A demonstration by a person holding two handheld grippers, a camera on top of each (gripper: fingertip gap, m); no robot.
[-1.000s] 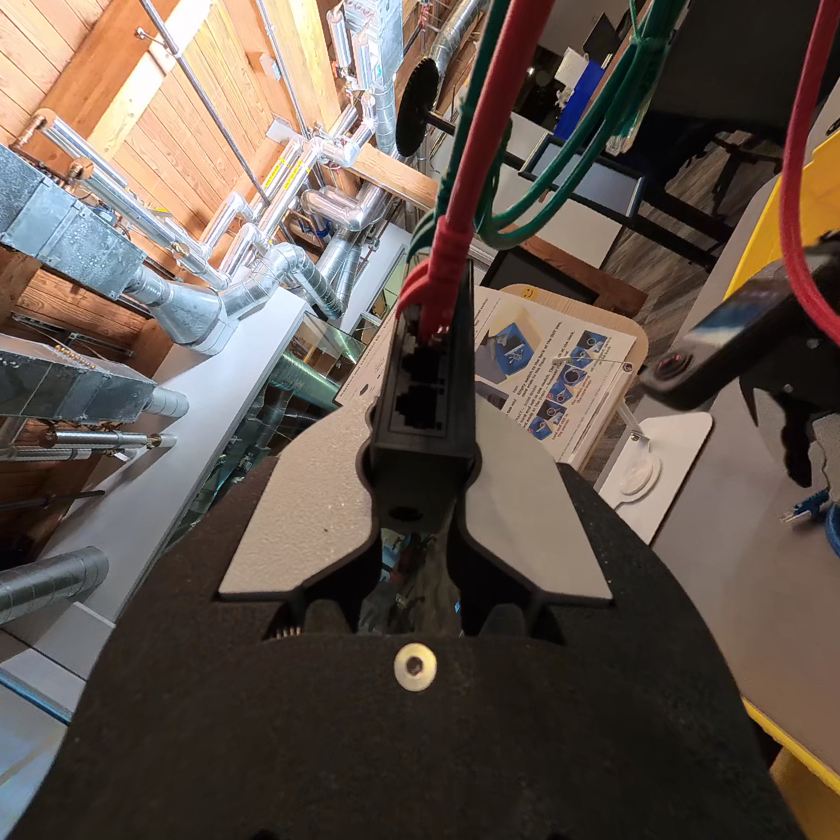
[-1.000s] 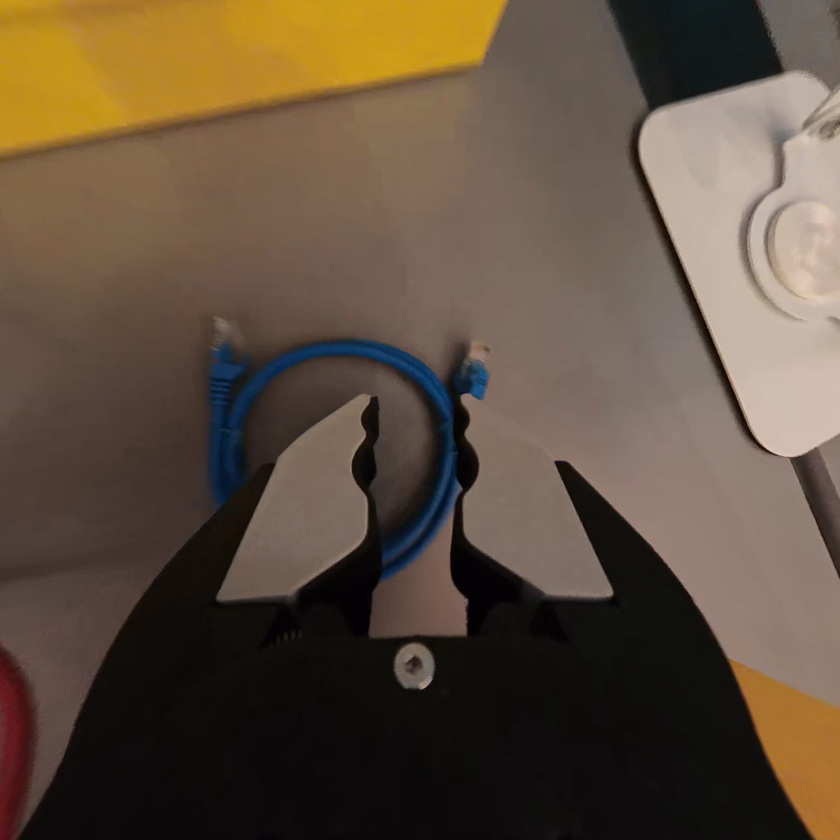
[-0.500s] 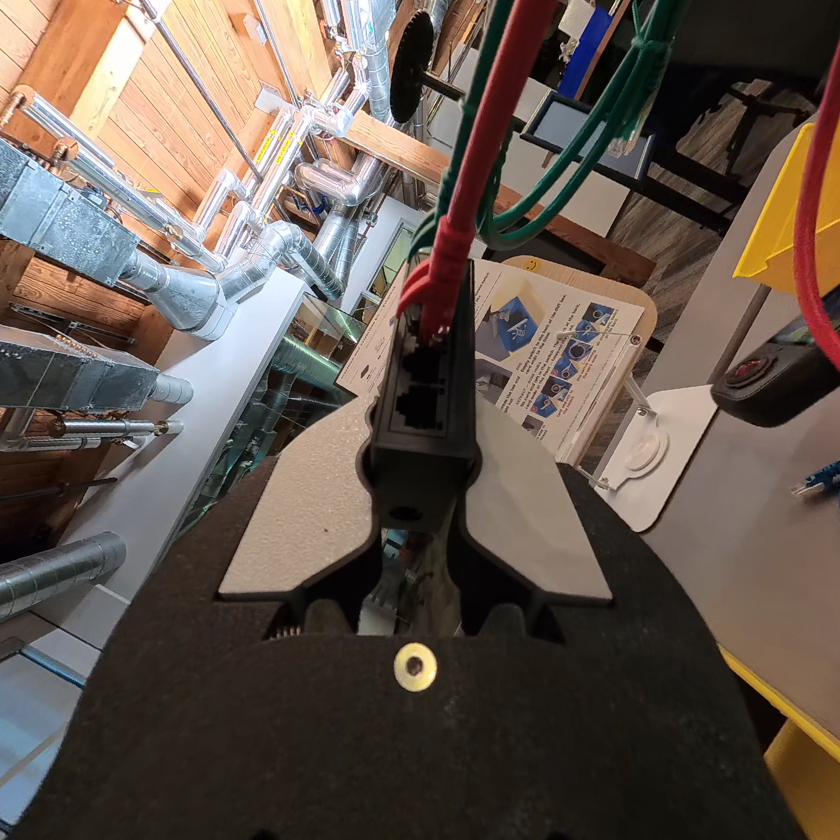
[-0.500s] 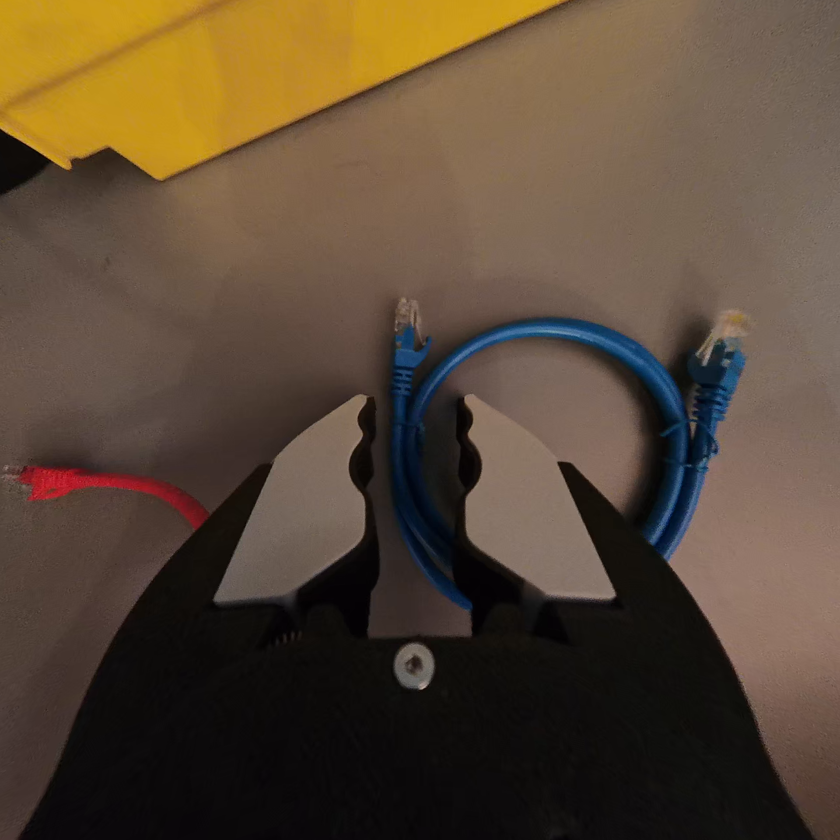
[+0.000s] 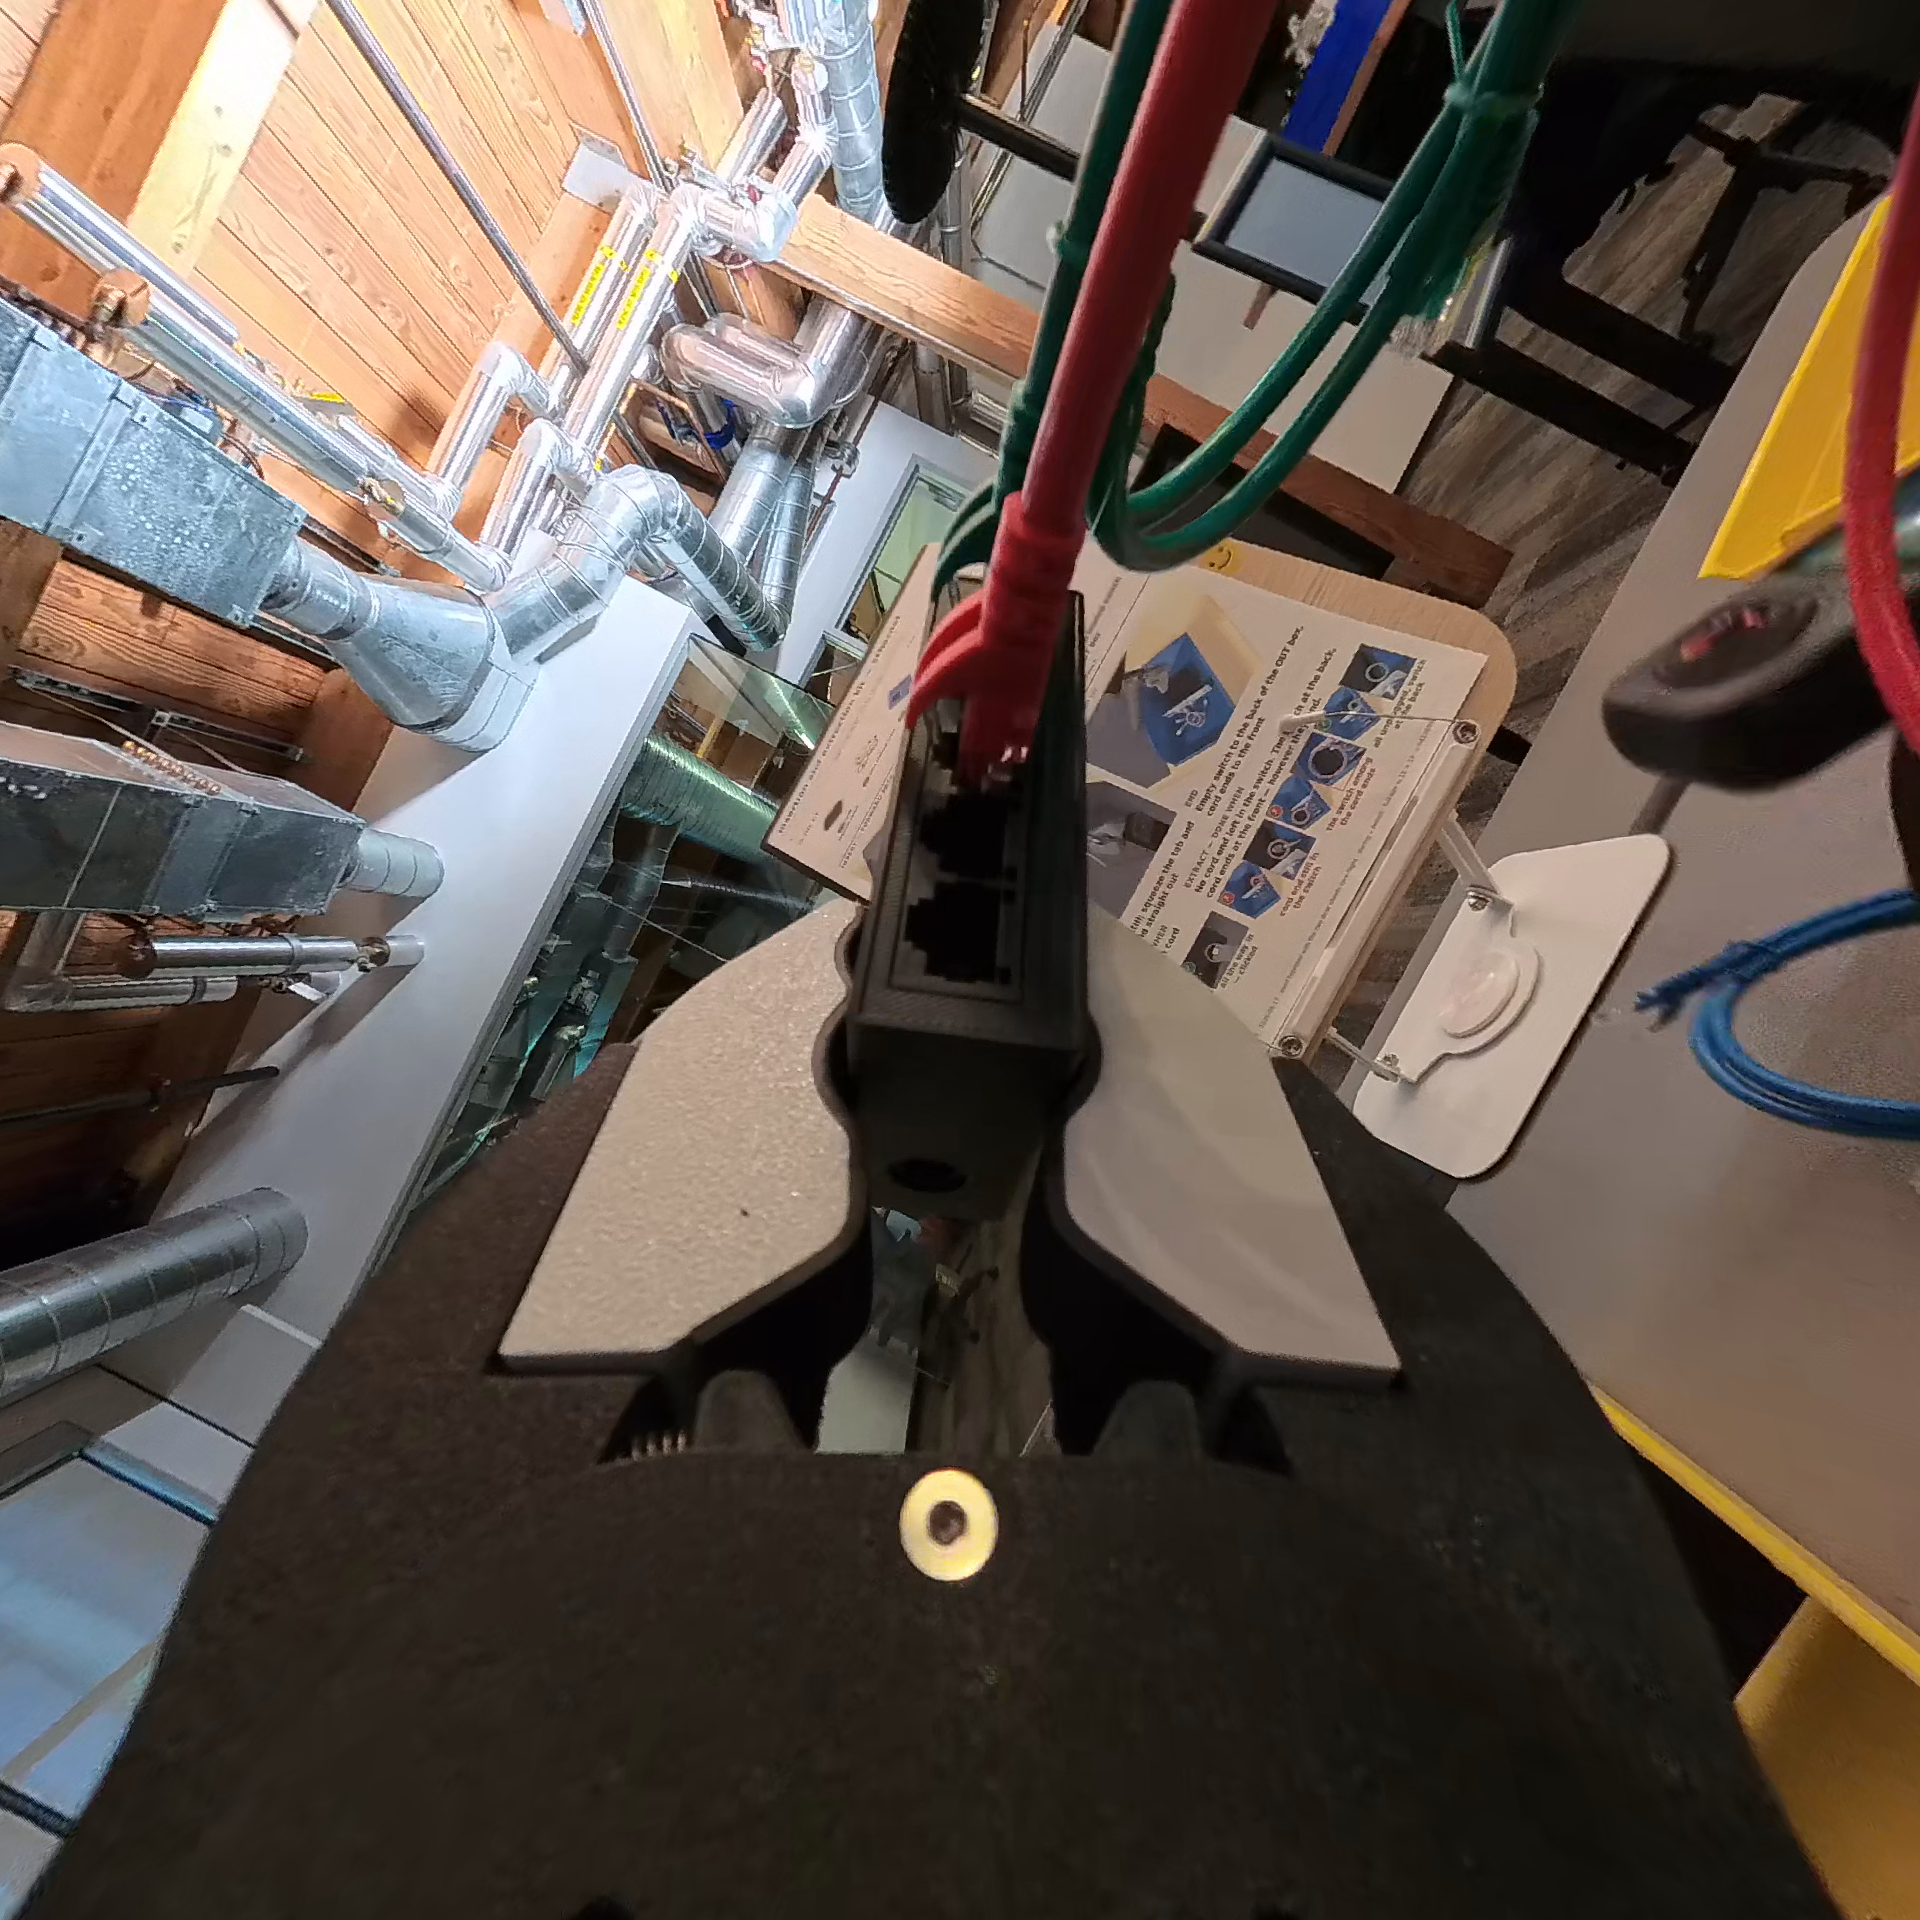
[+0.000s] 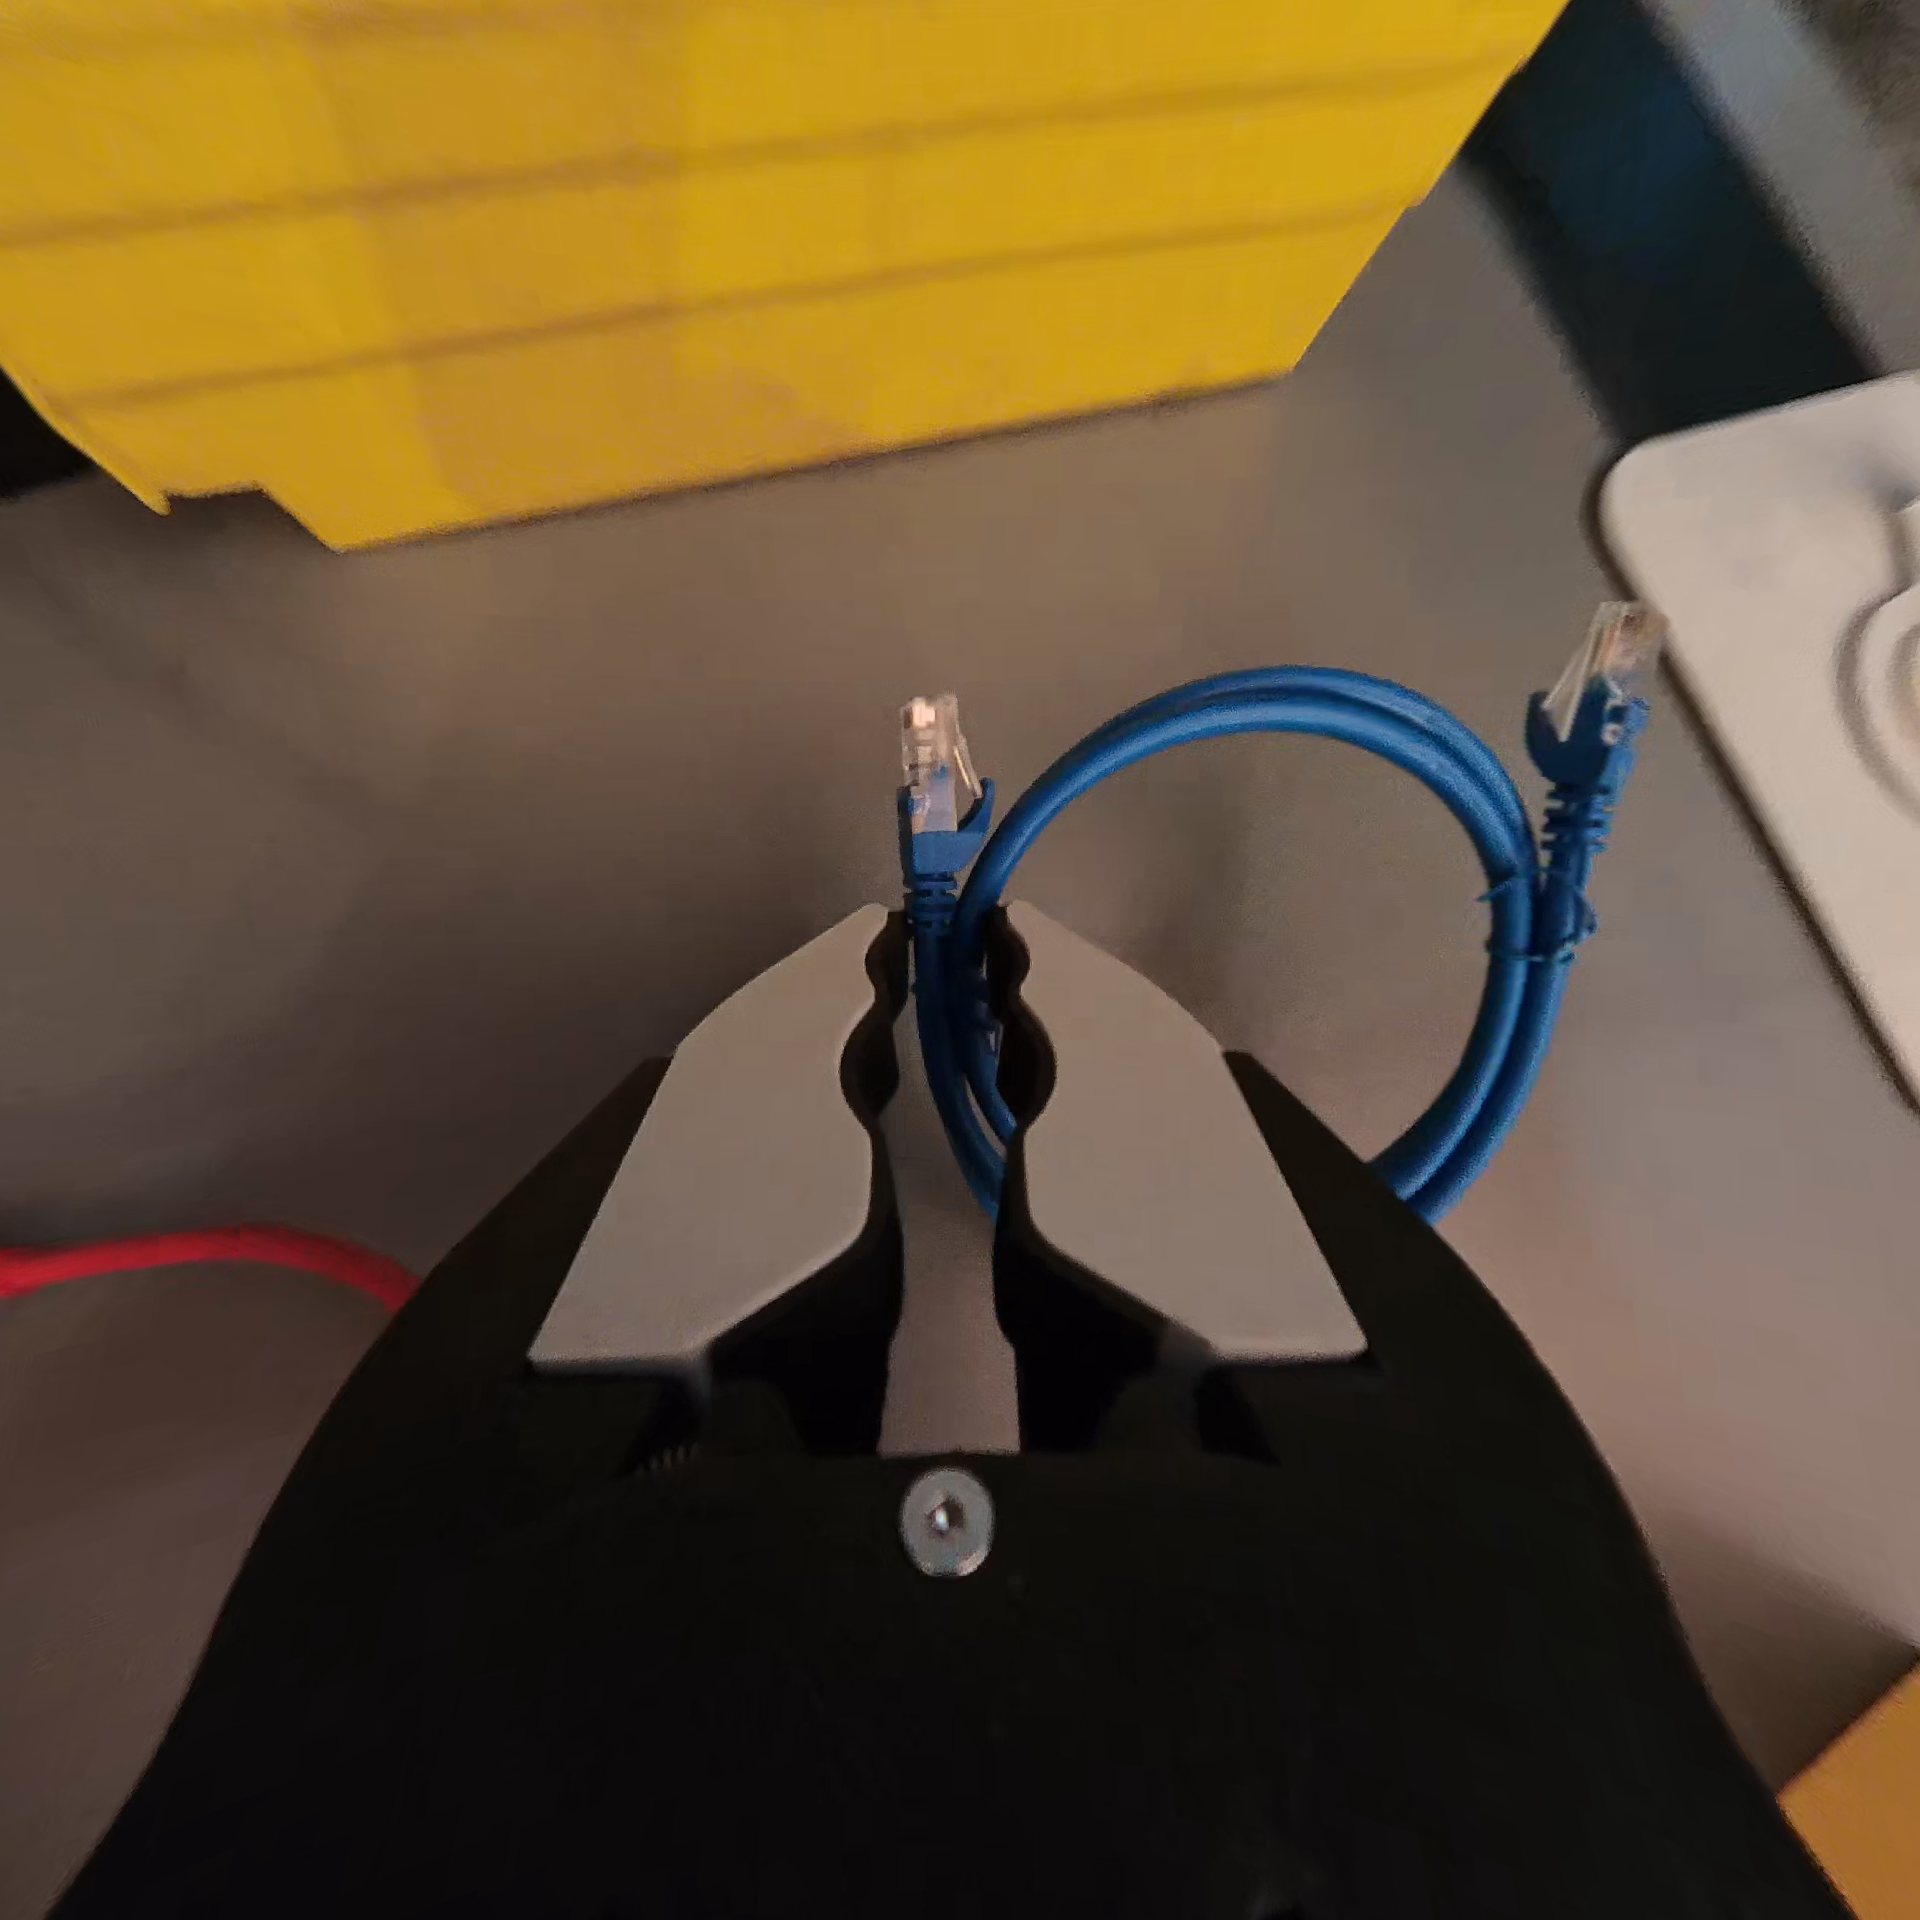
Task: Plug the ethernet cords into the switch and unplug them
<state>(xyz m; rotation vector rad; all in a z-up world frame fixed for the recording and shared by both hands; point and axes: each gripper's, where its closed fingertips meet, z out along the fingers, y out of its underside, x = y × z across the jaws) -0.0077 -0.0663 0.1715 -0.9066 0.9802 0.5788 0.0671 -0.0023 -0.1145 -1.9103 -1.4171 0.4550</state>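
My left gripper is shut on a black switch and holds it up on end, above the table's level. A red cord is plugged into a port higher up on the switch, and green cords hang behind it. Two ports below the red plug are empty. My right gripper is shut on a coiled blue cord just behind its left plug, low over the grey table. The cord's other plug is free. The blue cord also shows in the left wrist view.
A yellow bin stands just beyond the blue cord. A white stand base lies to the right and carries an instruction sheet. A loose red cord lies at the left of the table. The right gripper's body is at the right.
My right gripper has closed on the blue cord behind its left plug, and the cord now looks nearer to the camera. The left gripper still holds the switch and has shifted slightly.
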